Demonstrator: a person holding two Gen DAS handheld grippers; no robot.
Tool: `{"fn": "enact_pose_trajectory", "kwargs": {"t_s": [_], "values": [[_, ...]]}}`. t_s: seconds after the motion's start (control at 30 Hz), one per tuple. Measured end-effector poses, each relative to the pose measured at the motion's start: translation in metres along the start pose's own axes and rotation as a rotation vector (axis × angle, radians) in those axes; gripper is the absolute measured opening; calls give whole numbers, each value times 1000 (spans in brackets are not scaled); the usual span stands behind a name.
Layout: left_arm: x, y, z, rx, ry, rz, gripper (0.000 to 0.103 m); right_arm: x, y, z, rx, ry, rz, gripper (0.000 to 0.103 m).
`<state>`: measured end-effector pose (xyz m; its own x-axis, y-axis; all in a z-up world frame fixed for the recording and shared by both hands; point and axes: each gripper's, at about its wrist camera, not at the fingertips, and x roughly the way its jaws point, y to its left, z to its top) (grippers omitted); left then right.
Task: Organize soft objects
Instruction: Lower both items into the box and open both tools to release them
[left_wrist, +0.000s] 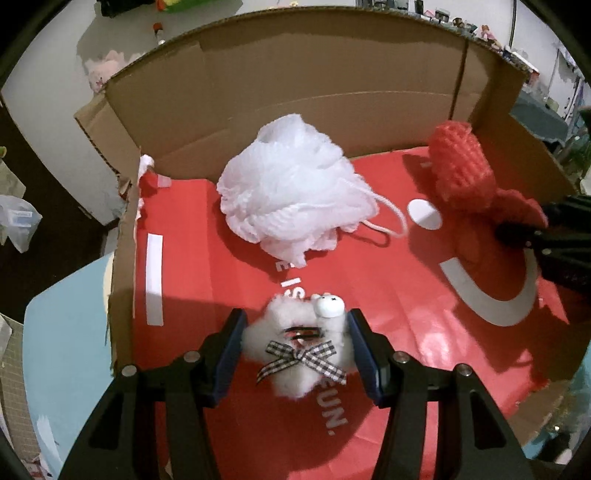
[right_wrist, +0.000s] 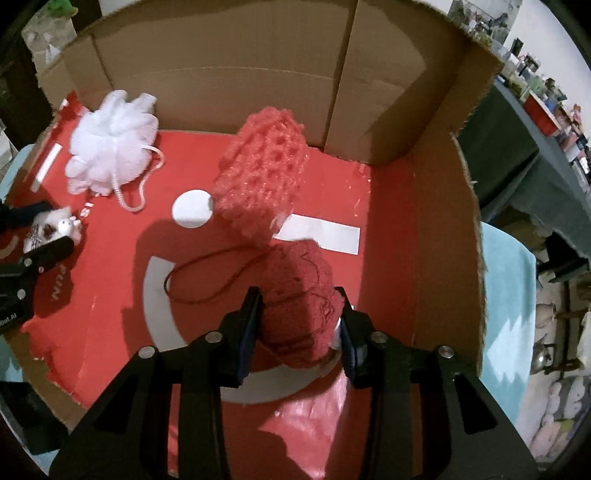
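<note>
A cardboard box (left_wrist: 332, 74) with a red printed floor holds the soft things. My left gripper (left_wrist: 295, 328) is shut on a small white fluffy toy (left_wrist: 291, 354) with a checked bow, low over the box floor; the toy also shows in the right wrist view (right_wrist: 55, 227). A white mesh bath pouf (left_wrist: 291, 188) with a cord lies ahead of it and shows in the right wrist view (right_wrist: 110, 144). My right gripper (right_wrist: 301, 306) is shut on a dark red yarn ball (right_wrist: 299, 295). A red foam net sleeve (right_wrist: 262, 177) stands just beyond it, also in the left wrist view (left_wrist: 461, 166).
The box walls (right_wrist: 424, 184) rise on the far and right sides. A loose red yarn strand (right_wrist: 207, 273) trails over the box floor. A light blue surface (left_wrist: 62, 332) lies under the box. Cluttered shelves (right_wrist: 546, 110) stand at the right.
</note>
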<state>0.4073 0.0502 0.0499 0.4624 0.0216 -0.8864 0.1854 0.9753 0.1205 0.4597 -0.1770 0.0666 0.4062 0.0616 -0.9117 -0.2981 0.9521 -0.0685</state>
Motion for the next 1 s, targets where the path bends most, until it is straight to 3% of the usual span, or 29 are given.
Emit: {"fn": "enact_pose_trajectory", "kwargs": {"t_s": [0.47, 0.67, 0.77, 0.83, 1.0], "values": [[4, -5, 1, 0, -7, 4, 59, 8, -6, 5, -13, 9, -3, 38], [-5, -12, 4, -4, -23, 24, 60, 5, 4, 3, -31, -2, -15, 52], [-16, -14, 3, 2, -45, 28, 64, 3, 10, 2, -46, -13, -26, 54], [-26, -17, 0, 7, -70, 32, 74, -2, 14, 0, -54, -32, -39, 55], [-64, -22, -6, -25, -137, 11, 77, -22, 15, -7, -47, -62, -19, 57]]}}
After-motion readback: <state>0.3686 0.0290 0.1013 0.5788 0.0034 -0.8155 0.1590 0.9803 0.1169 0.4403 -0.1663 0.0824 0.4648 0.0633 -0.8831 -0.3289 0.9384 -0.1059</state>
